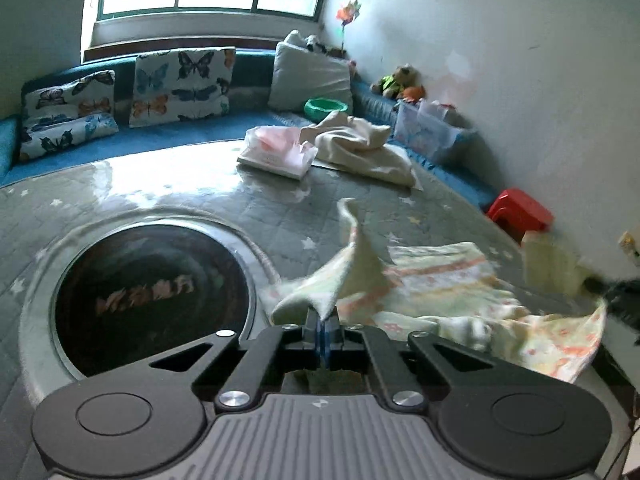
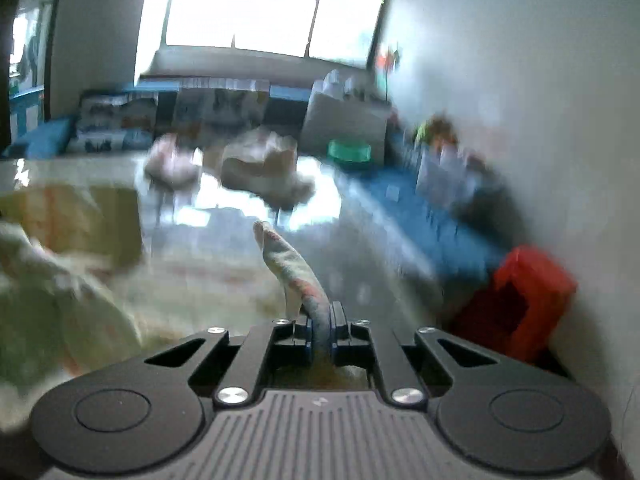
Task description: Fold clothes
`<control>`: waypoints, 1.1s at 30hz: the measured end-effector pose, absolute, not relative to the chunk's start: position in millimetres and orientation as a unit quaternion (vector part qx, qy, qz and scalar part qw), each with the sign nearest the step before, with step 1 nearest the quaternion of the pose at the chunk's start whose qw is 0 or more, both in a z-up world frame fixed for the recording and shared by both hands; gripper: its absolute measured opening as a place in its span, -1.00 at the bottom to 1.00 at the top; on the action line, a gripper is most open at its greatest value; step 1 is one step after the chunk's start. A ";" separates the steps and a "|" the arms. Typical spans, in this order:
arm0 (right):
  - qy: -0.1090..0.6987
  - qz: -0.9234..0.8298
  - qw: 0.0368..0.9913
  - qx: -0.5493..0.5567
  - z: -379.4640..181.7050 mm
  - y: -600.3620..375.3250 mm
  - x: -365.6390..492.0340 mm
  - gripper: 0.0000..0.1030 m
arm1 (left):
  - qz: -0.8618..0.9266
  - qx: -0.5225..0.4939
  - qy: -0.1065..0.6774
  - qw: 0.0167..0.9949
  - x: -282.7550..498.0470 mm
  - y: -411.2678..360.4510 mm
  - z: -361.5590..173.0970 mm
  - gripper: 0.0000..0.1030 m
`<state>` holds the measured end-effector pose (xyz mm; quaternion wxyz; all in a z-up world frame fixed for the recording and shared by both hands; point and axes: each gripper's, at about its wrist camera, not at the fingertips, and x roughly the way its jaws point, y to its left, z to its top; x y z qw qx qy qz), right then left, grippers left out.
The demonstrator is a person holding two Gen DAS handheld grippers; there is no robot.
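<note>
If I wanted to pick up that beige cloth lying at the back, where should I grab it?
Grab the beige cloth by the loose flap trailing toward you, coming in low from the front. It lies crumpled in a heap, so that thin near edge is probably the easiest part for two fingers to pinch. The pink packet crowds its left side.

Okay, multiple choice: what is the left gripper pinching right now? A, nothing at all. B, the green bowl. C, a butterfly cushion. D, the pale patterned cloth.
D: in the left wrist view the left gripper has its jaws shut on a raised fold of the pale patterned cloth, while the green bowl and butterfly cushion sit far behind.
</note>
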<state>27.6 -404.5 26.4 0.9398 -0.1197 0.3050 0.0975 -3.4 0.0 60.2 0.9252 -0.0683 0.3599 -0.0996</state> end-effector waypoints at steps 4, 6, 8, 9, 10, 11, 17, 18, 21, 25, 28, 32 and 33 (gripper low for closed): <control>0.330 0.091 0.933 -0.114 13.6 -412.0 11.5 -0.55 | -0.098 -0.061 0.373 0.921 -40.6 12.3 55.4 -0.96; 0.329 0.091 0.934 -0.106 15.0 -412.9 8.8 -0.40 | -0.090 -0.070 0.392 0.913 -52.4 18.8 47.7 -0.96; 0.314 0.095 0.939 -0.102 22.5 -410.7 8.7 -0.23 | -0.078 -0.076 0.407 0.907 -63.9 25.7 41.6 -0.96; 0.305 0.099 0.942 -0.102 25.9 -408.4 9.0 -0.20 | -0.069 -0.080 0.413 0.905 -70.1 29.2 38.9 -0.95; 0.297 0.104 0.944 -0.102 29.2 -405.9 9.5 -0.16 | -0.063 -0.085 0.420 0.902 -75.0 33.2 36.7 -0.93; 0.290 0.111 0.945 -0.102 31.7 -402.6 10.7 -0.11 | -0.056 -0.090 0.427 0.898 -79.8 37.1 34.5 -0.91; 0.294 0.185 0.932 -0.098 22.6 -364.0 26.9 -0.10 | -0.031 -0.094 0.461 0.882 -95.1 51.8 29.0 -0.51; 0.299 0.197 0.928 -0.100 18.0 -356.0 30.3 -0.10 | -0.033 -0.095 0.456 0.884 -95.6 53.5 33.5 -0.42; 0.318 0.216 0.917 -0.102 2.4 -342.3 37.6 -0.10 | -0.039 -0.096 0.429 0.897 -94.2 57.8 50.2 -0.20; 0.340 0.221 0.908 -0.102 -15.5 -336.4 39.9 -0.08 | -0.035 -0.100 0.399 0.911 -79.4 60.3 65.8 -0.06; 0.357 0.217 0.904 -0.095 -23.2 -342.1 42.7 -0.08 | -0.032 -0.113 0.377 0.919 -60.8 64.7 72.8 0.01; 0.370 0.212 0.900 -0.087 -30.1 -344.8 51.9 -0.08 | -0.025 -0.100 0.380 0.919 -21.6 58.4 60.6 -0.01; 0.372 0.211 0.900 -0.085 -31.7 -345.0 54.6 -0.08 | -0.028 -0.098 0.386 0.917 -11.3 55.6 53.9 -0.02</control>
